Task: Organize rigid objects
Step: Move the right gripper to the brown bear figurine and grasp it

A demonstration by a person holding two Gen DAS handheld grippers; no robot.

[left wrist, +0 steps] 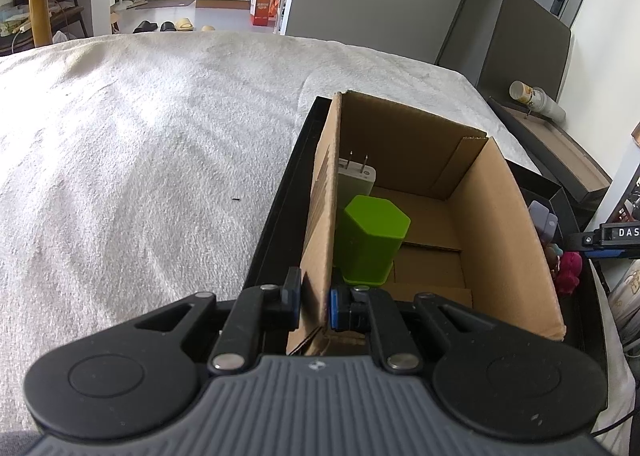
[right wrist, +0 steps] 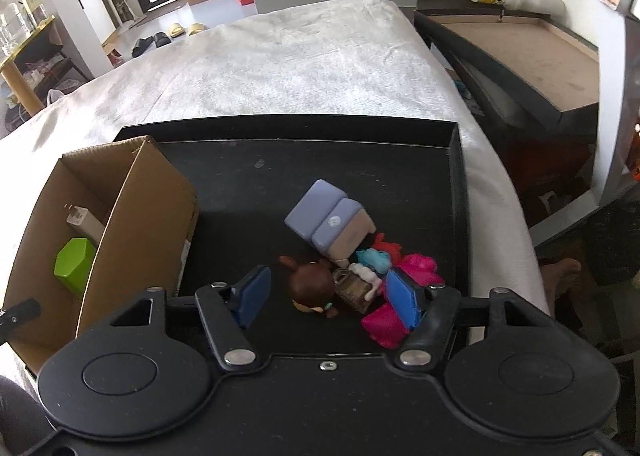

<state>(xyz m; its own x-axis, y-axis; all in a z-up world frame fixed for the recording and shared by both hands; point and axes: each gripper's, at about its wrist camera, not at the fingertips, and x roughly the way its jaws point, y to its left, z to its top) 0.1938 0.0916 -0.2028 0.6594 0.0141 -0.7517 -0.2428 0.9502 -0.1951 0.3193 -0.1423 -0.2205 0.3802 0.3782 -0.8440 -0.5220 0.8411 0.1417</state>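
- Landmark: cardboard box (left wrist: 472, 216), open-topped, standing in the left part of a black tray (right wrist: 456, 160); the tray lies on a white blanket (left wrist: 140, 136).
- Left gripper (left wrist: 314, 306): jaws pressed together on the box's near-left wall, one blue pad on the outside face, the other inside. The wall stands upright between them.
- Inside the box, against that same left wall: a green hexagonal block (left wrist: 370, 240), upright, and just behind it a white plug adapter (left wrist: 358, 176) with its two prongs pointing up. The rest of the box floor is bare cardboard.
- Right gripper (right wrist: 328, 292): jaws partly spread, hanging over the pile of small items in the tray to the right of the box. No earlier view to compare; pads touch nothing that I can confirm.
- Between the right pads: a brown round-headed figurine (right wrist: 312, 288) lying on the tray floor, and a small clear bottle (right wrist: 354, 290) just beside it.
- Right pad sits in front of a pink toy (right wrist: 386, 326); contact cannot be told.
- Farther from the box than the figurine: a lavender two-part case (right wrist: 328, 214), tilted, and a light blue toy (right wrist: 374, 258) touching the pile.
- The pile is well apart from the box's right wall; bare tray floor lies between.
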